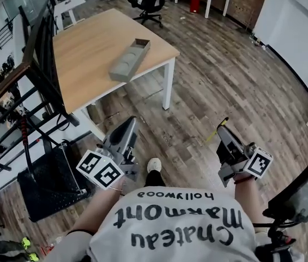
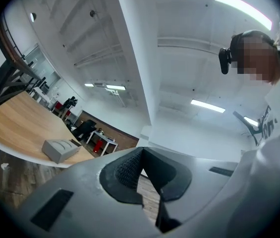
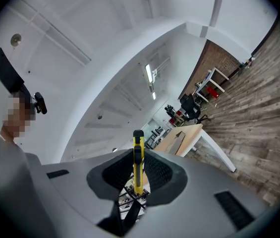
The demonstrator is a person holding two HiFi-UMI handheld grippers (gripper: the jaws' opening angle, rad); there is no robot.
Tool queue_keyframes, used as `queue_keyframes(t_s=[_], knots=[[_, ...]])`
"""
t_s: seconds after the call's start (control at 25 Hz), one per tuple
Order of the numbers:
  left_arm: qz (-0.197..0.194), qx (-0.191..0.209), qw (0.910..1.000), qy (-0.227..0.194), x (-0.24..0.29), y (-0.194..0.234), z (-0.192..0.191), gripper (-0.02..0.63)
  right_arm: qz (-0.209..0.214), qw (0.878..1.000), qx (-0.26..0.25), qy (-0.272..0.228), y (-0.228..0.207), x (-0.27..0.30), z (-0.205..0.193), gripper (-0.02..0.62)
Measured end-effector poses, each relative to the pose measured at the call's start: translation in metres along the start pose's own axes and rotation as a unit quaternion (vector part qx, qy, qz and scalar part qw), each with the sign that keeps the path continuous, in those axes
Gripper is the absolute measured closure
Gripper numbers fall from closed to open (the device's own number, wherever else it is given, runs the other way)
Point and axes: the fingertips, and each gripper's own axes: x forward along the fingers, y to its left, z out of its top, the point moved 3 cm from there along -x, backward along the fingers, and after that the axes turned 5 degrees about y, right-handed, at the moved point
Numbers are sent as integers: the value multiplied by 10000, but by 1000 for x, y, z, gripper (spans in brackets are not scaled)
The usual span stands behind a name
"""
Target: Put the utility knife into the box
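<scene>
Holding the utility knife [image 3: 138, 155] in the right gripper [image 3: 138, 171]: the jaws are clamping its yellow body edge-on, and its end is sticking out past the tips. In the head view that gripper [image 1: 224, 131] is hanging low by the person's right side, with the knife [image 1: 215, 132] showing as a thin yellow strip. The left gripper [image 2: 142, 157] is carrying nothing, its jaws pressing together; it [image 1: 127, 125] is hanging low on the left, over the wooden floor [image 1: 224, 70]. The box [image 1: 130, 59] is lying on the desk [image 1: 88, 48] near its front corner, well apart from both grippers. The person is standing back from the desk.
</scene>
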Motion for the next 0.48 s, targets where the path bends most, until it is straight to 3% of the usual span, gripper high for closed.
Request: queue_keyframes(t_s=[0.28,0.48], knots=[[-383,-95,9970,673,109,70,15,600,555,9976,276,318,-56,147,44,528],[-389,61,9973,625,158,119,36,600,817,9960,-105,337,-69,223,77,528]])
